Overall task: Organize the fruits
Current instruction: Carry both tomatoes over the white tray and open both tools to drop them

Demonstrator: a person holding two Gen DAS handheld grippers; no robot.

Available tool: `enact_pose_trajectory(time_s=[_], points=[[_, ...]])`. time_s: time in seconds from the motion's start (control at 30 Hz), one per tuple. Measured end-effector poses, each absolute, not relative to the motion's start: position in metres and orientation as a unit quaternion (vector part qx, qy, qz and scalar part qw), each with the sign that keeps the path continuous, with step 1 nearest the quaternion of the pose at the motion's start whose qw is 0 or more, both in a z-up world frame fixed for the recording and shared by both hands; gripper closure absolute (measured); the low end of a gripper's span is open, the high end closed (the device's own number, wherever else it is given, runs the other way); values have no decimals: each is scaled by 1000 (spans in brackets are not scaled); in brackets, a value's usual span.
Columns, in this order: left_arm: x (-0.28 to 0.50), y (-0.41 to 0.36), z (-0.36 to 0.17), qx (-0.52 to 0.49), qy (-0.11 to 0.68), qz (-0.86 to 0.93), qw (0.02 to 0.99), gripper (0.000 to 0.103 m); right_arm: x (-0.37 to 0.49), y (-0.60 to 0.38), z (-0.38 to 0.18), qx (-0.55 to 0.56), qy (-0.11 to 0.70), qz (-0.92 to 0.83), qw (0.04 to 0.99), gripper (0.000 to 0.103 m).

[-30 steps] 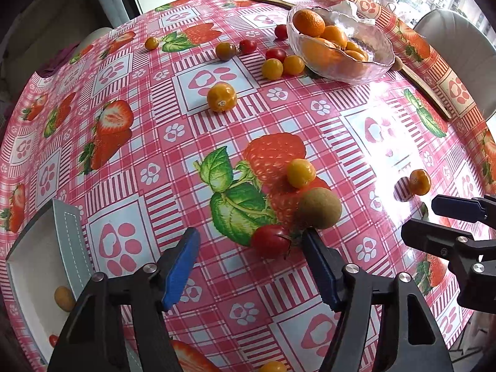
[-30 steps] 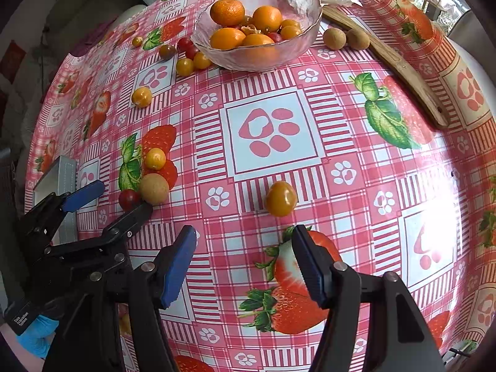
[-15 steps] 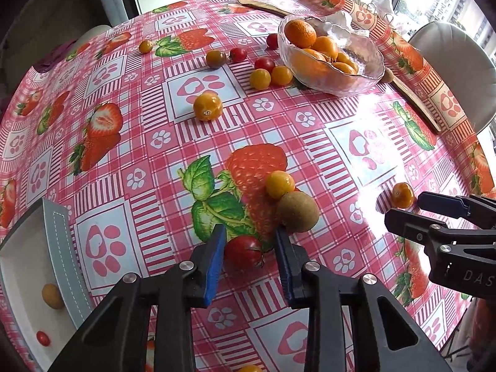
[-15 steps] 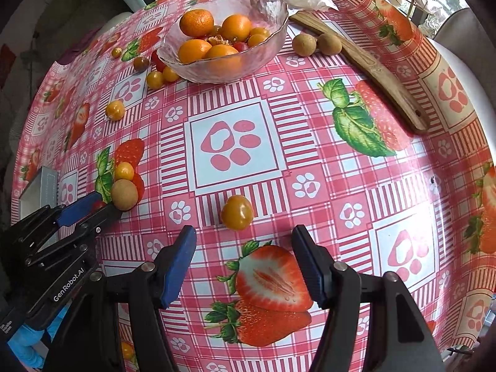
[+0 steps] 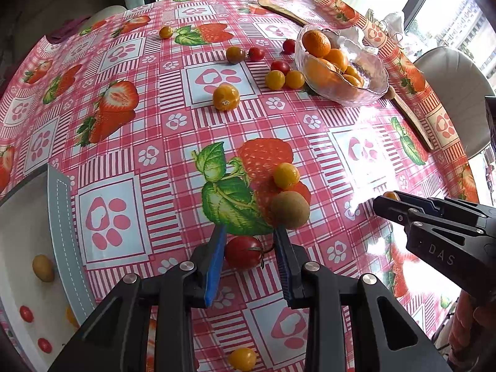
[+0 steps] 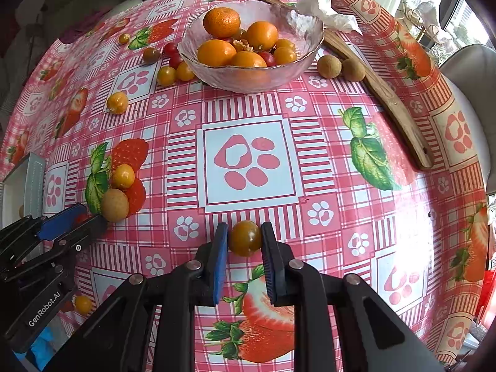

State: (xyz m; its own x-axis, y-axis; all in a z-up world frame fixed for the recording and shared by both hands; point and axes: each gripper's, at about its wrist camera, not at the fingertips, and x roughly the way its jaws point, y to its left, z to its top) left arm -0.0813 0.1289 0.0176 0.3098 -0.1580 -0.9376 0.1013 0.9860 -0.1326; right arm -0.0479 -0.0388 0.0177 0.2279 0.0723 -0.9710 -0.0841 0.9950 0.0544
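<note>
My left gripper [image 5: 248, 241] is closed around a red cherry tomato [image 5: 243, 251] on the strawberry-print tablecloth; both pads touch or nearly touch it. A brown longan [image 5: 290, 210] and a yellow tomato [image 5: 286, 175] lie just beyond it. My right gripper [image 6: 245, 237] is closed around an orange-brown tomato [image 6: 245, 238], also on the cloth. A glass bowl [image 6: 217, 80] with oranges and small tomatoes stands at the far side. A white tray [image 5: 18, 223] at the left holds a few small fruits.
Several loose tomatoes lie near the bowl, one orange [image 5: 226, 96] alone mid-table. Two longans [image 6: 341, 67] and a wooden utensil [image 6: 390, 105] lie right of the bowl. A yellow tomato [image 5: 242, 359] sits near the front edge. A chair [image 5: 449, 93] stands at the right.
Both grippers moved forward and closed from wide open: the left around the red tomato, the right around the orange-brown tomato.
</note>
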Motion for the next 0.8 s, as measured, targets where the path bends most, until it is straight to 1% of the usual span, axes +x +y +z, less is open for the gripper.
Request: enact_pose_trajectory(time_s=[0.17, 0.37, 0.8], points=[[-91, 138, 32, -31, 573, -78, 815, 70, -55, -41, 22, 26, 625, 65, 778, 80], [-104, 160, 46, -45, 566, -61, 821, 70, -61, -23, 30, 32, 626, 87, 774, 80], [-138, 254, 62, -80, 550, 26, 831, 70, -60, 73, 44, 9, 626, 172, 761, 80]])
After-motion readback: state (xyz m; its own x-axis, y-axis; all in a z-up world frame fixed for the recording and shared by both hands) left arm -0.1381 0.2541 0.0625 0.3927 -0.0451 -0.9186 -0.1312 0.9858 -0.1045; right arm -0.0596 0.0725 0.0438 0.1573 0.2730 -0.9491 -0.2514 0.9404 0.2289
